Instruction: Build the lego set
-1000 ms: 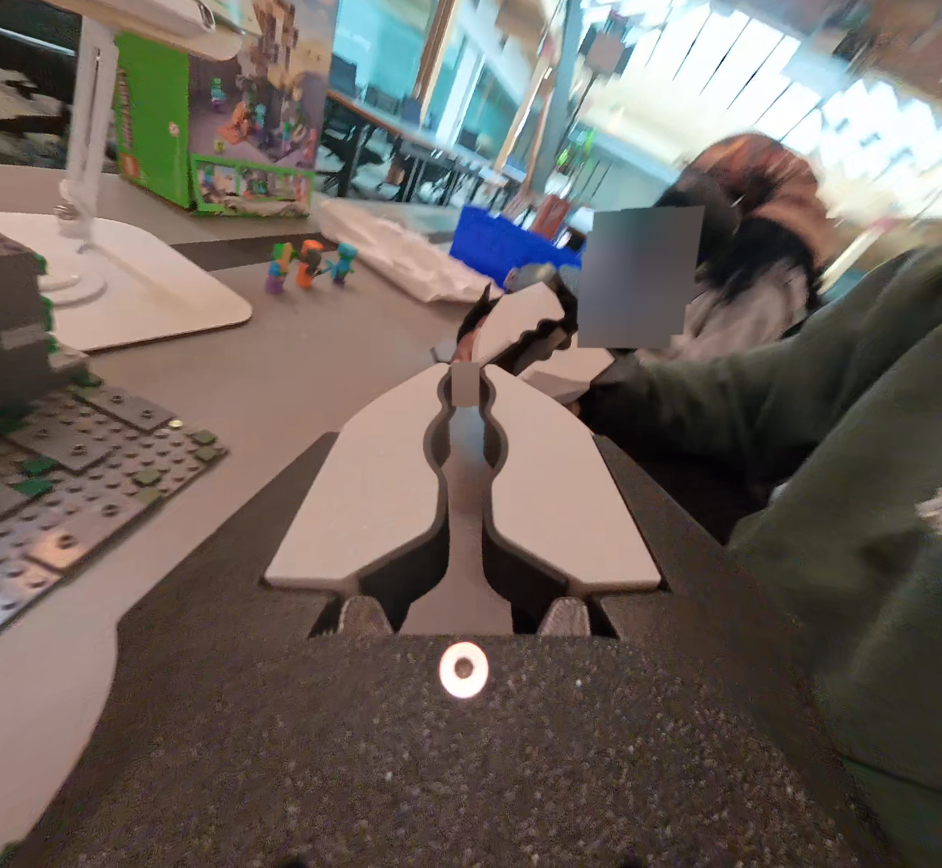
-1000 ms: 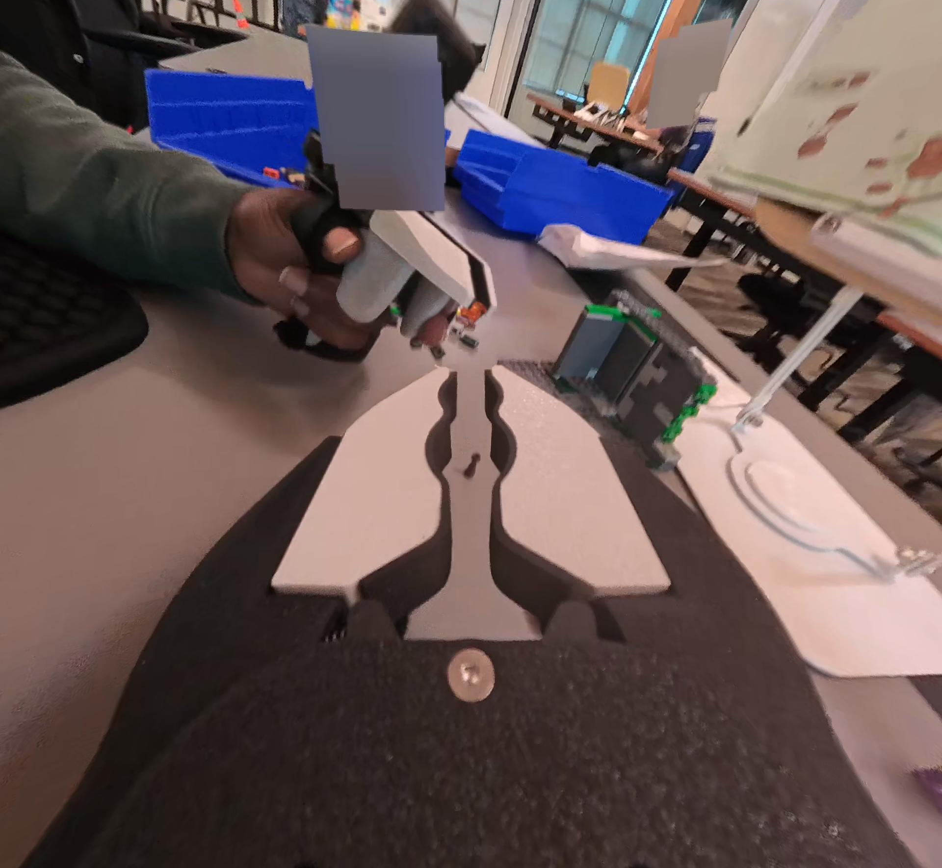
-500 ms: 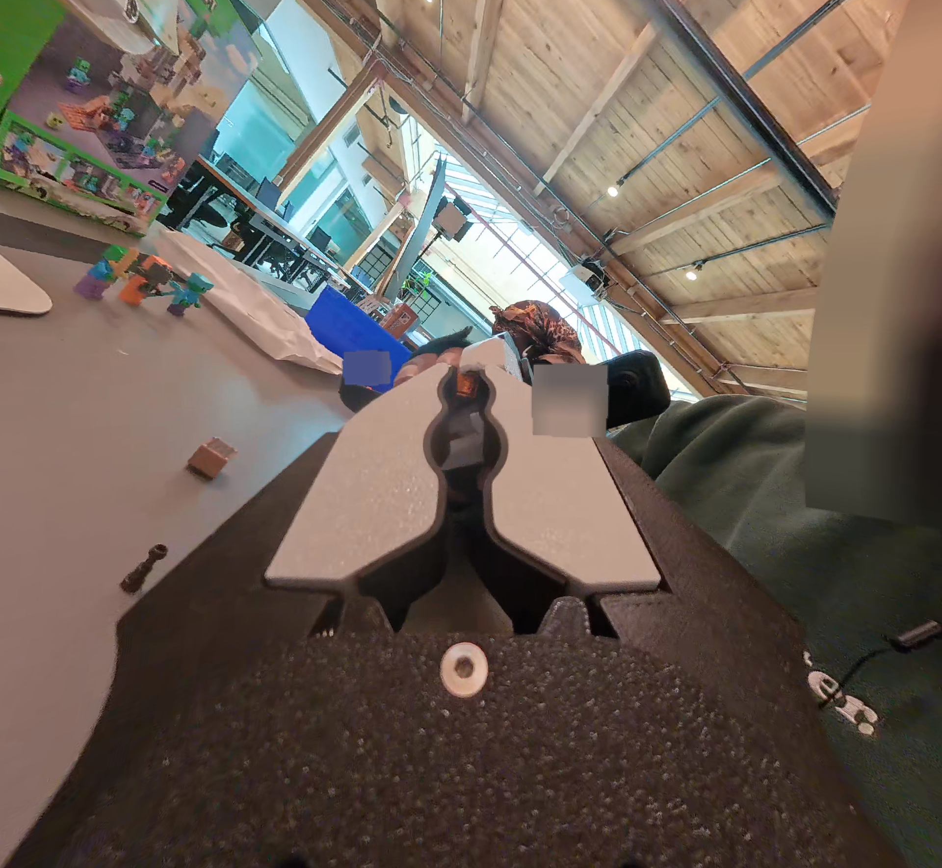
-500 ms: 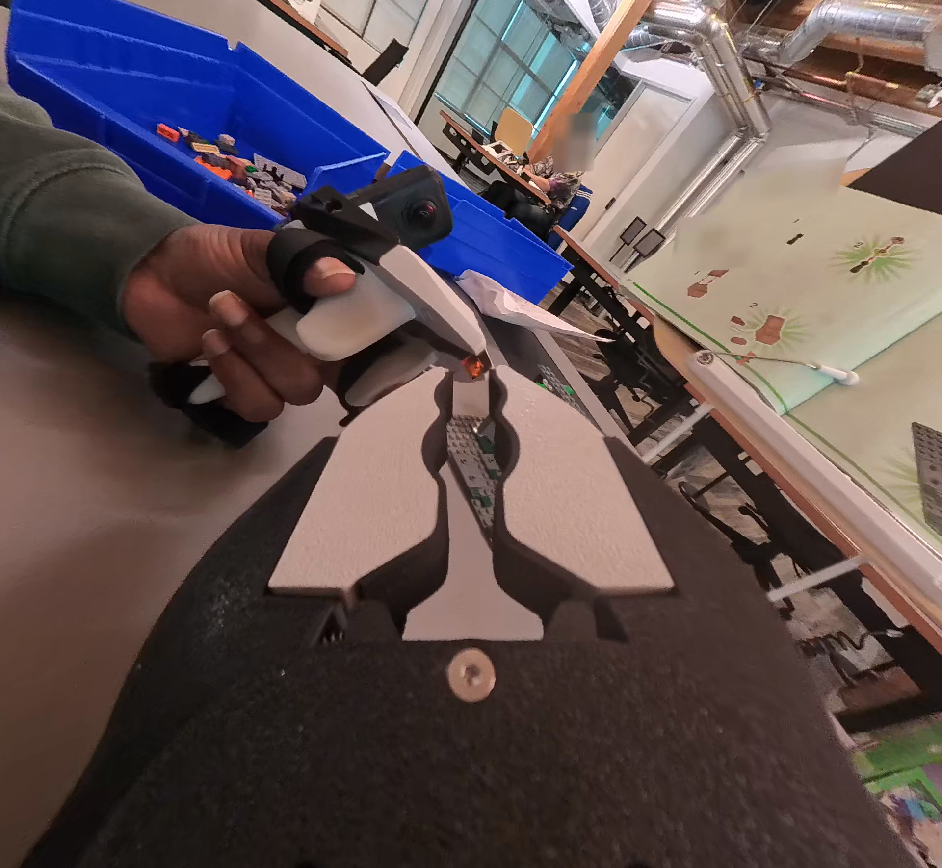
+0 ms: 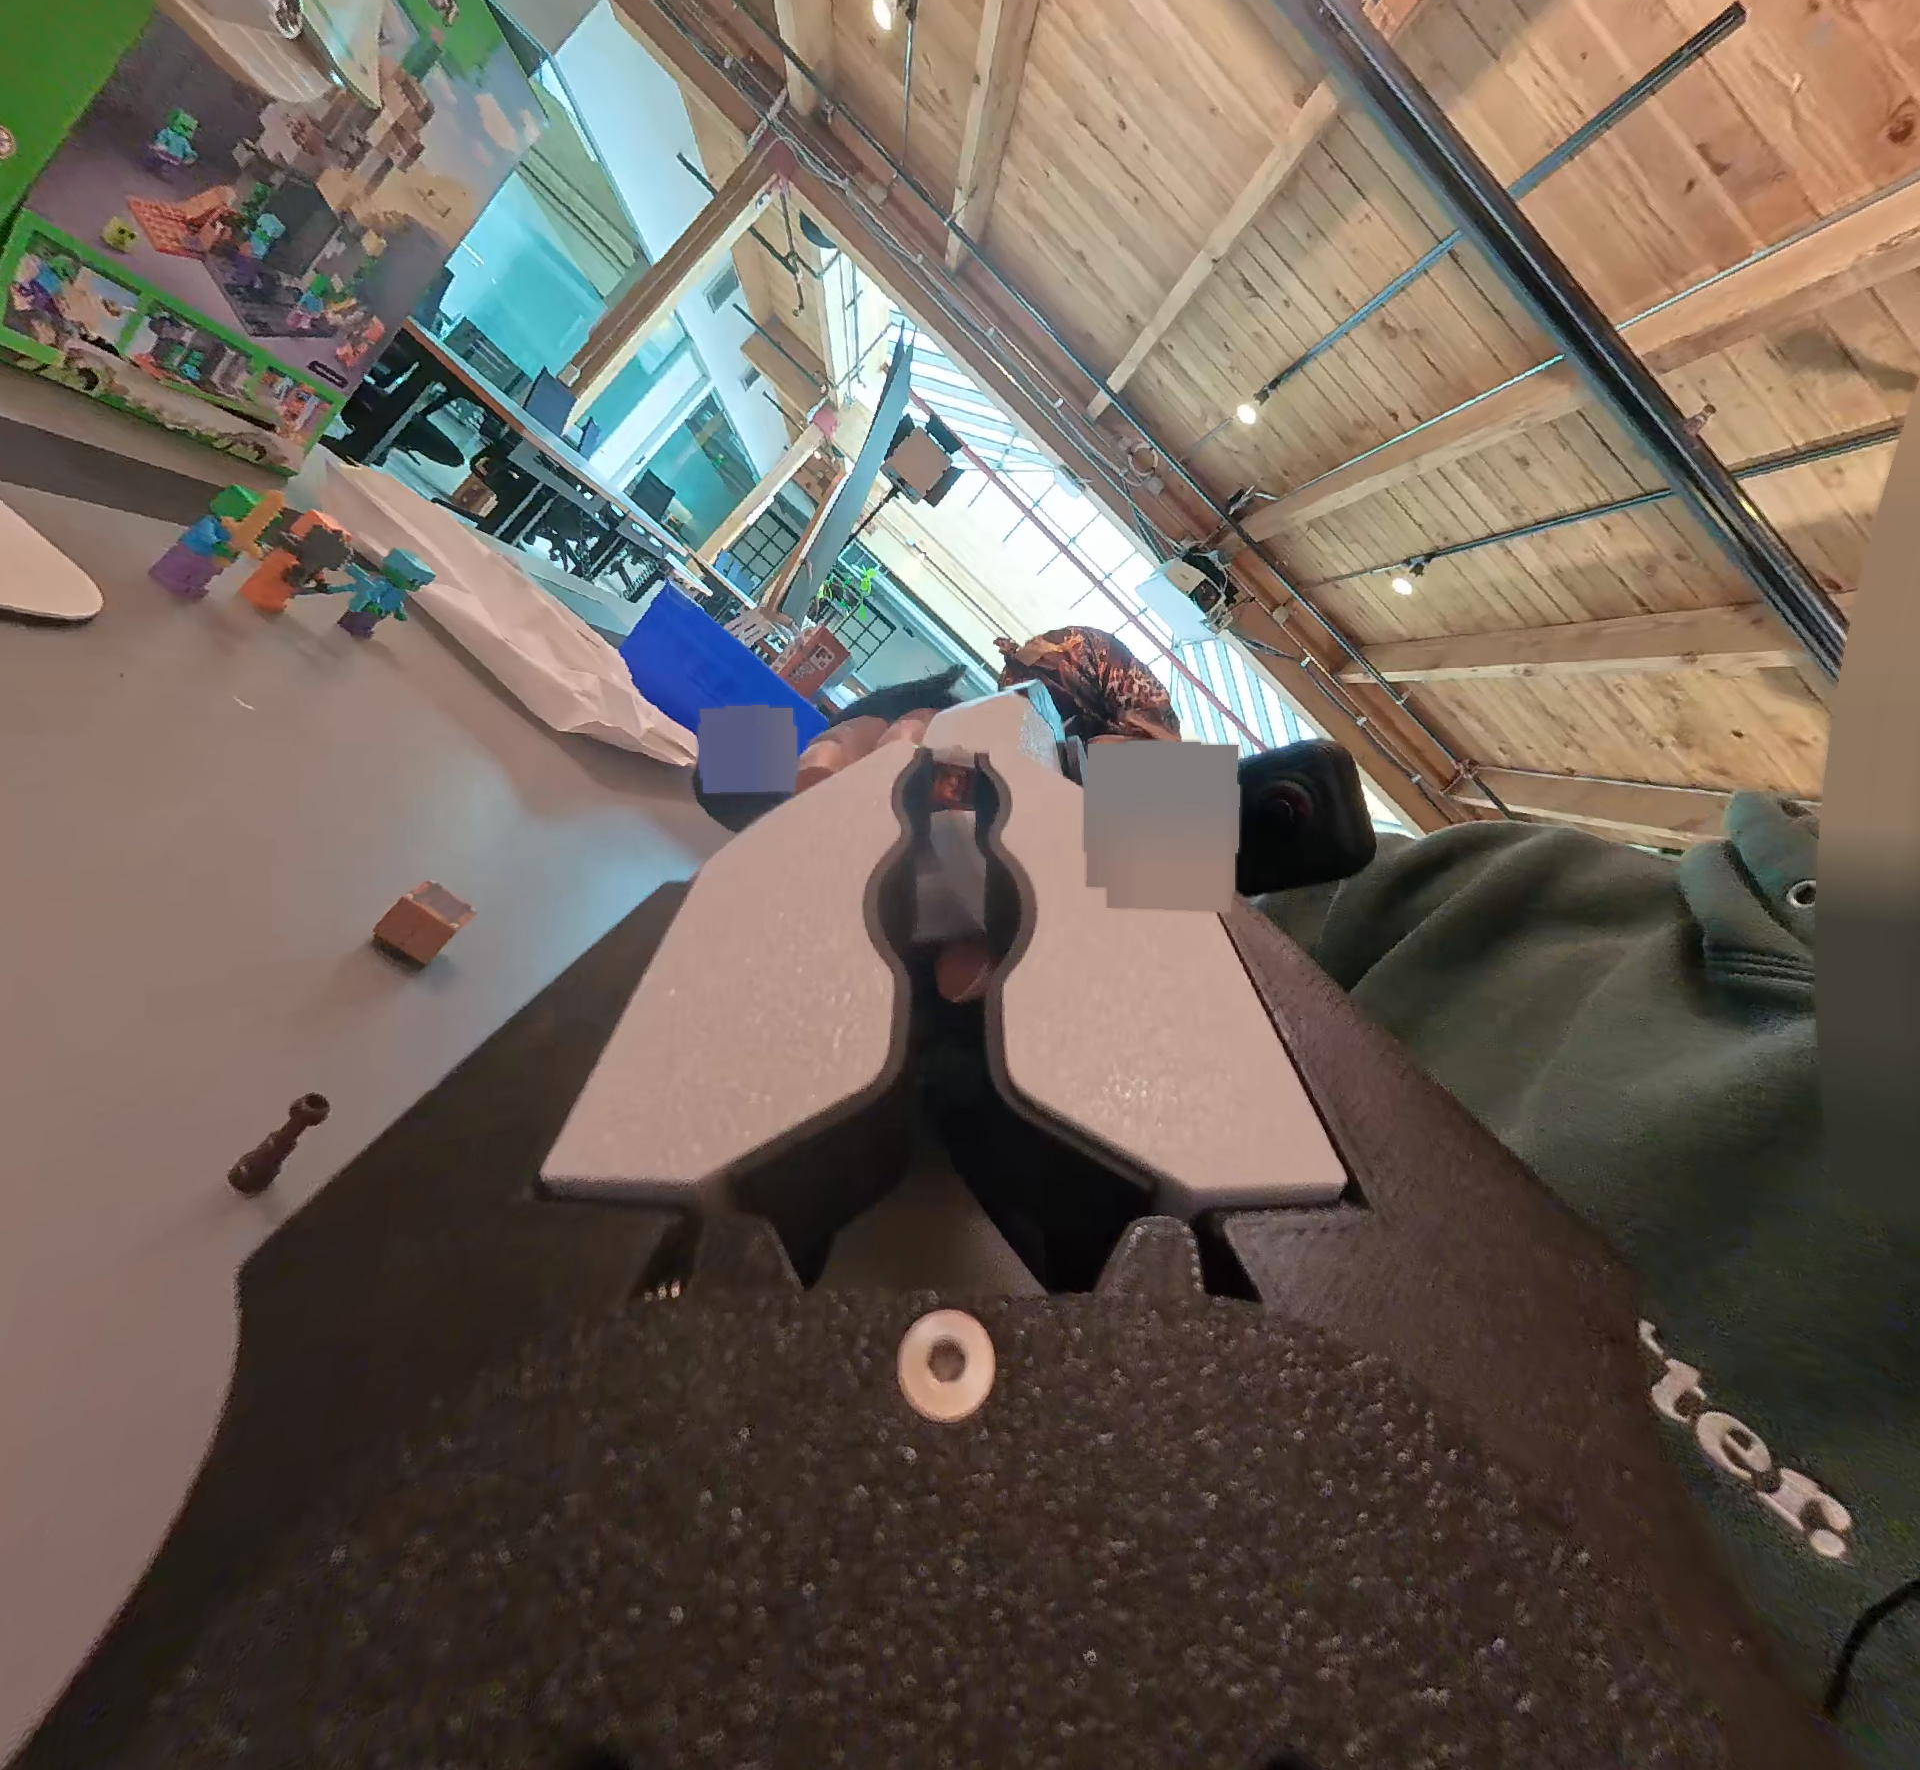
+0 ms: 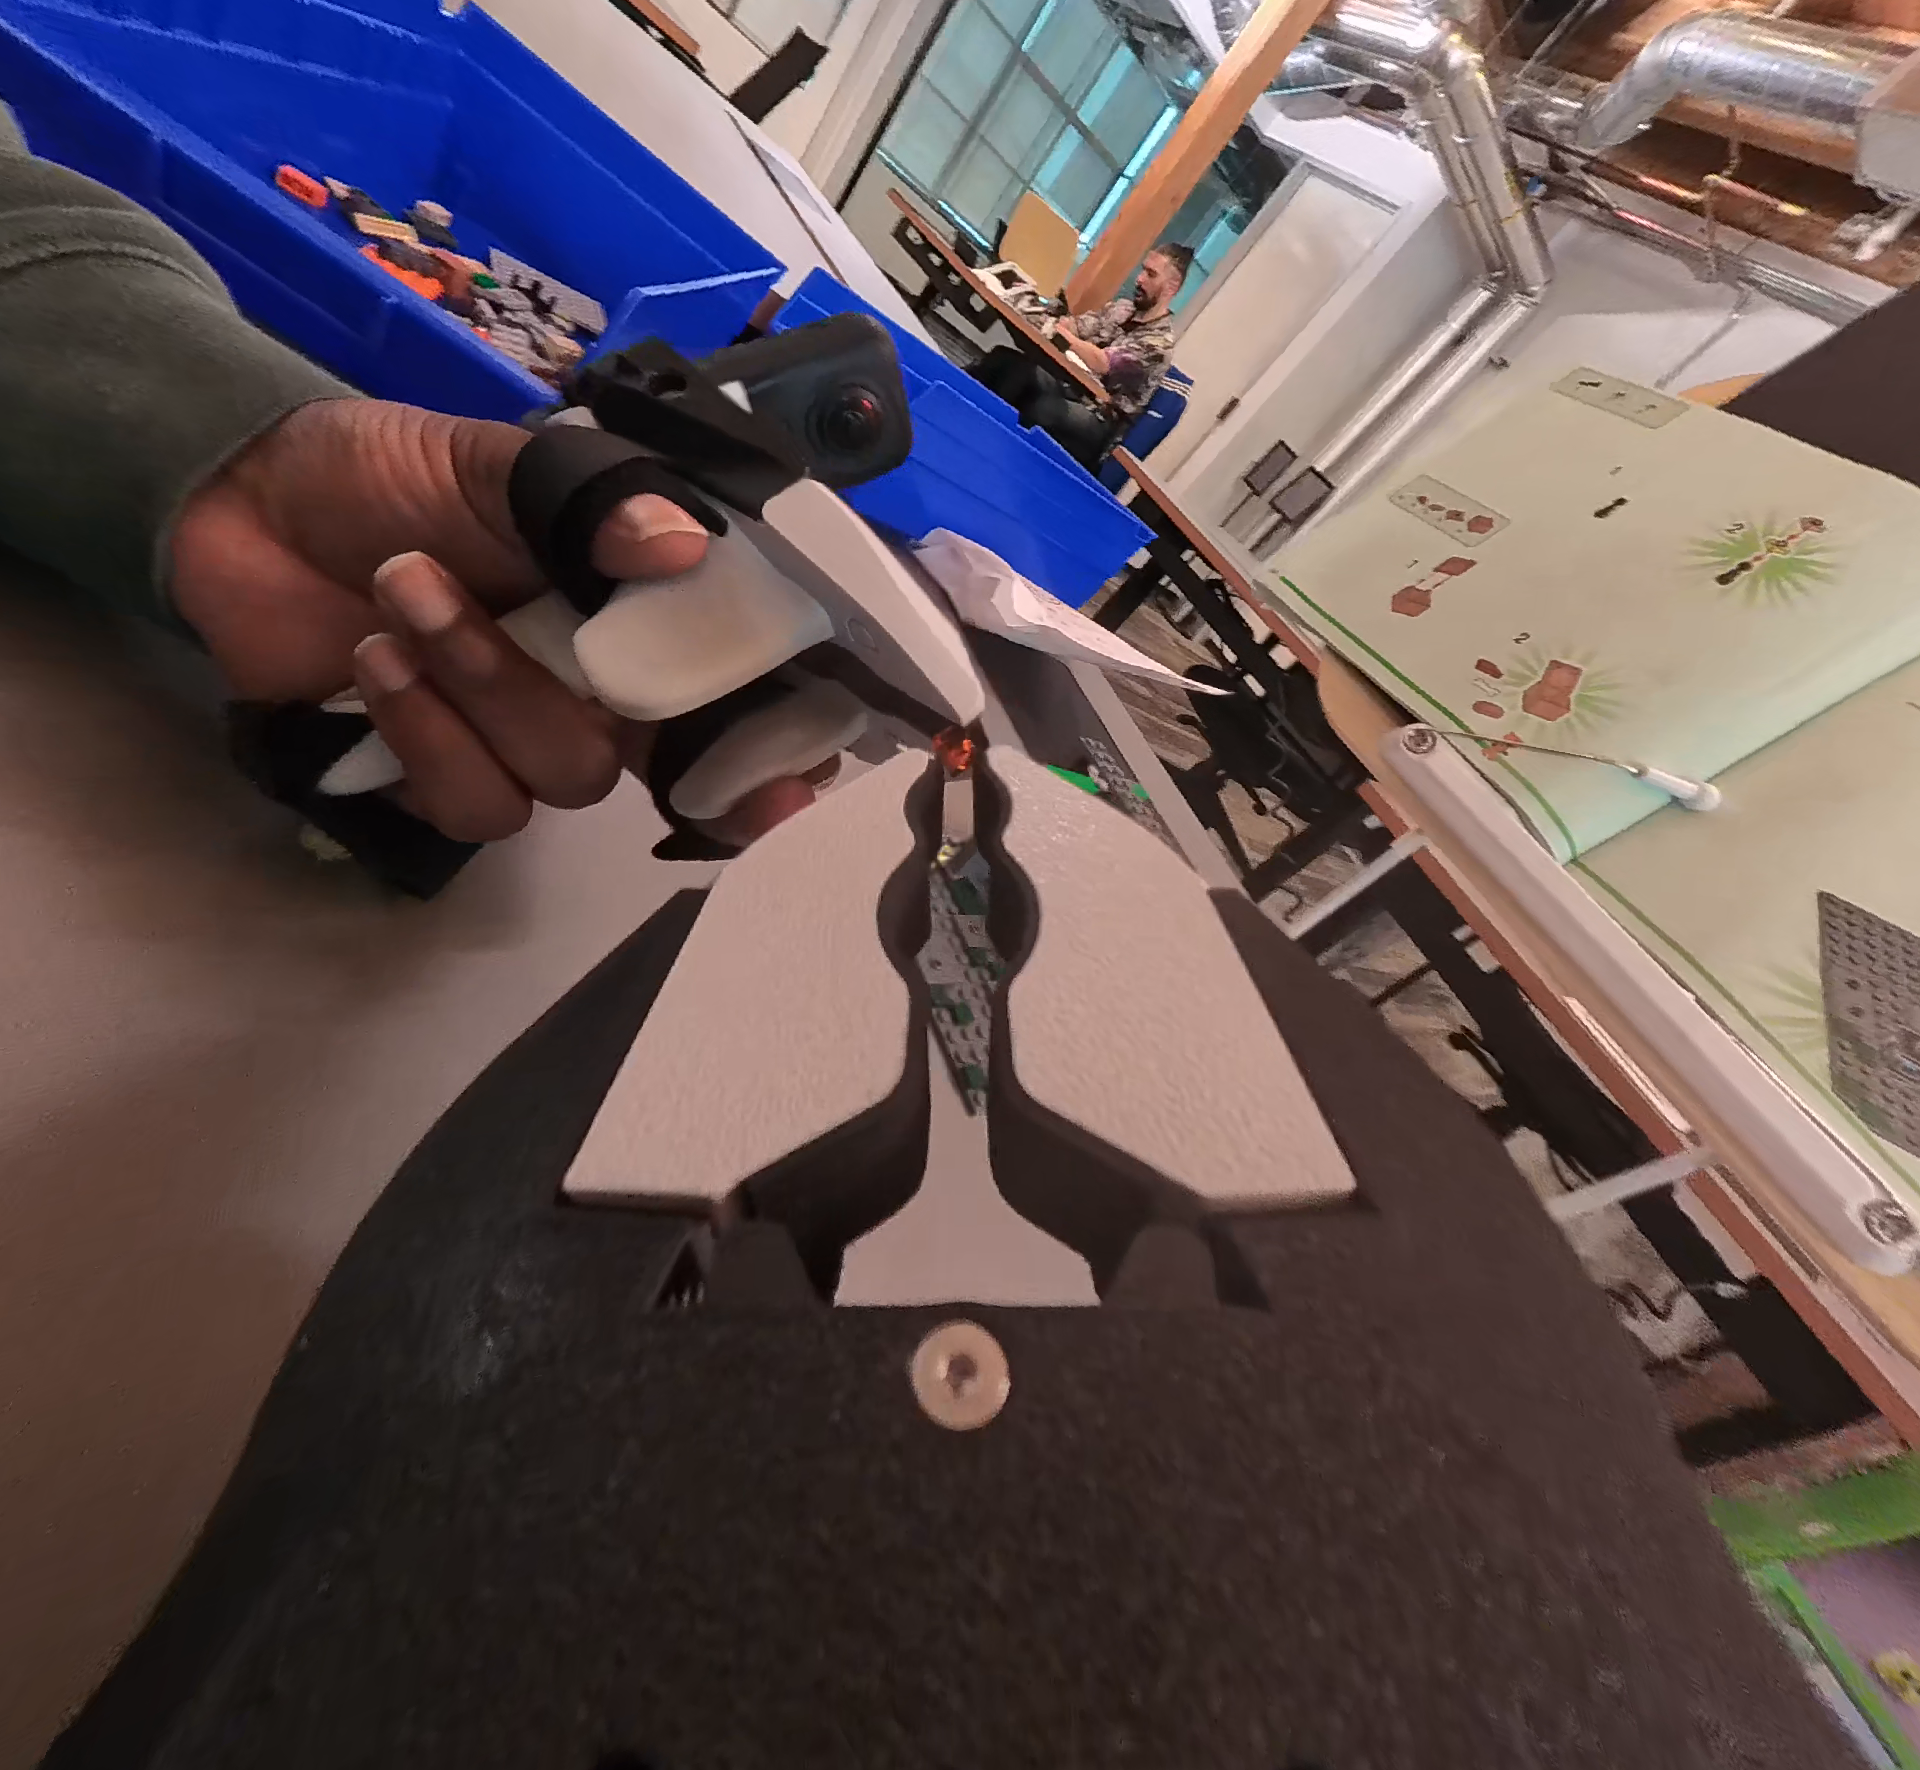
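Above the grey desk (image 5: 260, 837), both grippers meet tip to tip, tilted up toward the wooden ceiling. Left gripper (image 5: 954, 770) jaws nearly closed, pinching a small translucent orange lego piece (image 5: 952, 782) at the tips; the same orange piece (image 6: 956, 750) sits where the right gripper (image 6: 954, 766) tips meet it. Right jaws narrow, cannot tell whether they actually clamp it. Loose on the desk: a brown brick (image 5: 421, 922), a dark rod piece (image 5: 278, 1142), three minifigures (image 5: 291, 562), near the set box (image 5: 208, 193). Blue bin (image 6: 436, 162) holds spare bricks; instruction booklet (image 6: 1621, 640) open to the right.
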`<state>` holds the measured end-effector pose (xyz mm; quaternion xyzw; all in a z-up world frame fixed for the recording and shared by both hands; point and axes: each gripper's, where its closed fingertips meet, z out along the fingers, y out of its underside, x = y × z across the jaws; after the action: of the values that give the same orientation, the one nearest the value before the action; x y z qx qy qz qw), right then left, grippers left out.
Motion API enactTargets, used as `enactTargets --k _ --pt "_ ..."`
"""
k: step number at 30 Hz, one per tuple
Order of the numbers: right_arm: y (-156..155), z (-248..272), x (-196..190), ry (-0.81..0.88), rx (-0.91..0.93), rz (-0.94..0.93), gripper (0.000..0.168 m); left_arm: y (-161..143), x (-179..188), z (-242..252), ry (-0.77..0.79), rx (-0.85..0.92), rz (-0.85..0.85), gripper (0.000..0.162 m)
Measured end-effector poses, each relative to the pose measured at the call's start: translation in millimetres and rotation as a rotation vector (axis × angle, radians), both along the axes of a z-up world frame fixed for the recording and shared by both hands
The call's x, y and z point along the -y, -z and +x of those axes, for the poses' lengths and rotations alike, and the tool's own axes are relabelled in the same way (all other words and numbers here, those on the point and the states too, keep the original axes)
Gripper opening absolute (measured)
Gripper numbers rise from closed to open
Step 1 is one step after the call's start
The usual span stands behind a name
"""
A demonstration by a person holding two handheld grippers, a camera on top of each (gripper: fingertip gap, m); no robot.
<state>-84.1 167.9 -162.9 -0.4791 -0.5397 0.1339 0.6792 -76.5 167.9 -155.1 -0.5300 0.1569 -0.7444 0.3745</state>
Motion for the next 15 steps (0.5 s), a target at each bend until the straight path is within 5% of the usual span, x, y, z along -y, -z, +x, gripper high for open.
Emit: enactTargets --k 15 --pt "22 7 16 -0.24 0.312 0.023 0.0 22 17 8 0.102 -0.236 0.122 0.007"
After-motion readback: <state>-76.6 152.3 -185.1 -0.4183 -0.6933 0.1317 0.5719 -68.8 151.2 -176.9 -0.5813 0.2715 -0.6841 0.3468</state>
